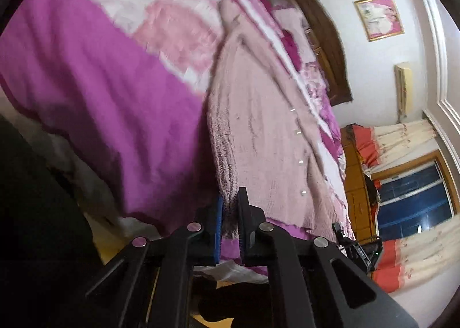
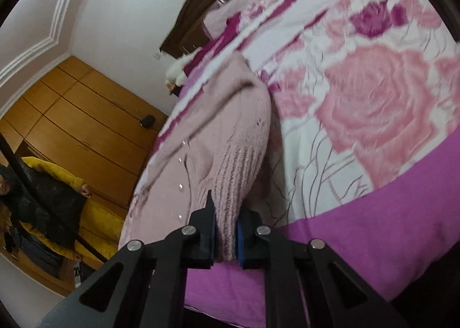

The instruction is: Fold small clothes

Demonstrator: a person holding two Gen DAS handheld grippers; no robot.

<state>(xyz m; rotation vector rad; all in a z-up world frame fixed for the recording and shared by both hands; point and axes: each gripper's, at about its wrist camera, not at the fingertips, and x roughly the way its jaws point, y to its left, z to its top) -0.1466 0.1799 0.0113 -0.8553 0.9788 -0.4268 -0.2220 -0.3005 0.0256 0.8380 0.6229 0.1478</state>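
Note:
A pale pink knitted cardigan (image 1: 258,127) with small buttons lies spread on a bed. My left gripper (image 1: 230,213) is shut on its ribbed hem at one bottom corner. In the right wrist view the same cardigan (image 2: 218,132) shows with its button row to the left. My right gripper (image 2: 225,230) is shut on the ribbed hem at the other bottom corner. Both grippers hold the fabric near the bed's front edge.
The bed has a purple and pink rose-print cover (image 2: 373,115) and a dark wooden headboard (image 1: 322,40). A wooden wardrobe (image 2: 72,115) and a person in a yellow coat (image 2: 57,184) are to the left. A curtained window (image 1: 414,201) is at right.

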